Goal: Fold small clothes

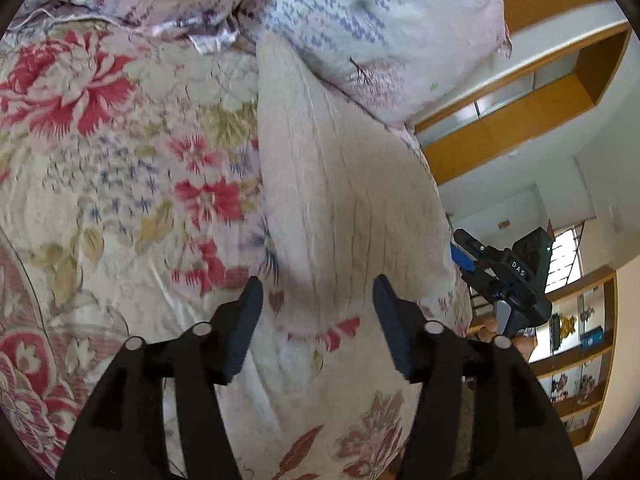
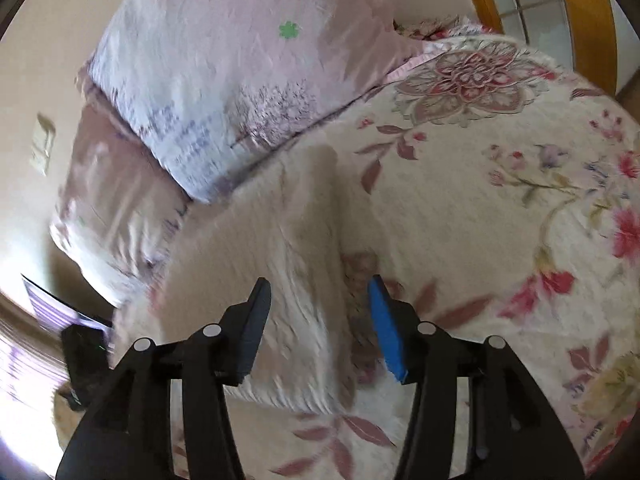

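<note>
Black fingers of the left hand-held gripper (image 1: 318,322) fill the bottom of its own view, spread apart with nothing pinched between them; their bases are cut off by the frame edge. Just ahead of the tips lies the cream garment (image 1: 340,200), a long folded strip that widens toward the fingers and narrows to a point far ahead, where its end slips under a pillow (image 1: 380,28). Its fabric looks soft and crinkled, with fine lengthwise ridges. It rests on a floral bedspread (image 1: 120,160), smooth and slightly glossy, printed with red and pink blooms. To the right of the left fingers, past the garment's edge, the right hand-held gripper (image 1: 466,256) shows only in part, and a bit of the hand (image 1: 490,330) holding it peeks out below.

From the right wrist, the picture is smeared by motion, so weave and edges are hard to read. The right hand-held gripper (image 2: 320,322) is released too, one finger black and one faced with a blue pad (image 2: 386,332), gap empty. The cream garment (image 2: 280,260) sits under and ahead of the fingers, mostly toward the black finger's side, its far end blurring into the pillow (image 2: 224,80). The bedspread (image 2: 500,200) spreads out on the blue pad's side. A dark block at the lower left is too blurred to identify
</note>
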The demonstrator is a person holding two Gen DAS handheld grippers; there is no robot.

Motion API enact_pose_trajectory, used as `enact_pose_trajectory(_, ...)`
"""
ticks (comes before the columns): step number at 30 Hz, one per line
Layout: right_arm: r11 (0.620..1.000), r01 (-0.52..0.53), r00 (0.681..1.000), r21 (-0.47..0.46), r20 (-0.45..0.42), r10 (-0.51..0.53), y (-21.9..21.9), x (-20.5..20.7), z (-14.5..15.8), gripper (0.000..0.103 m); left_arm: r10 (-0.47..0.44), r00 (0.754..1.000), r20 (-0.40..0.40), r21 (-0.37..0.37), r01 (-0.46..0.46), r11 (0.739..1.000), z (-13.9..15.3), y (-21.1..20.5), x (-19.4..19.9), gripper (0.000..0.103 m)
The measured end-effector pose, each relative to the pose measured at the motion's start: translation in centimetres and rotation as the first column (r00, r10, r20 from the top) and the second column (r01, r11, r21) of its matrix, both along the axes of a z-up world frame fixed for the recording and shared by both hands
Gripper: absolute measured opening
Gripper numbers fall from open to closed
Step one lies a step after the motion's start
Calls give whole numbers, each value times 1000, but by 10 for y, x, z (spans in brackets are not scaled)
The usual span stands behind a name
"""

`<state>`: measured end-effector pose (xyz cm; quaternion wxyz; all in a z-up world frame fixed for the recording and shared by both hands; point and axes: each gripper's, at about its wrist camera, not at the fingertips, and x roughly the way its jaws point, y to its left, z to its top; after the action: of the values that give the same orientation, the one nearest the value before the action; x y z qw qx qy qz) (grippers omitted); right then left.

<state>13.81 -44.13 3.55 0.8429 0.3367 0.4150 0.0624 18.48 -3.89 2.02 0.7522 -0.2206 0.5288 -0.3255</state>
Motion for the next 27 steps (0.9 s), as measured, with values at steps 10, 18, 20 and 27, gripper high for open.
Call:
enact_pose_trajectory(10, 988, 1, 995, -152, 101, 15, 28, 36, 15, 10, 63, 998, -23, 38, -62, 997, -5, -4, 20, 65)
enact_pose_trajectory(18, 937, 50, 995, -346, -67, -78, 32, 54, -19, 10, 67, 997, -32, 23, -66, 998, -8, -9, 26, 65)
enact_pose_trajectory(20, 939, 57, 994, -338, -71, -86, 32, 53, -16, 11, 64, 997, -32, 26, -64, 998, -7, -9, 25, 65)
enact_pose_trajectory(27, 958, 107, 994, -267, 28, -103, 22, 29, 13, 32, 78, 997, -24, 14, -78, 997, -1, -6, 28, 69)
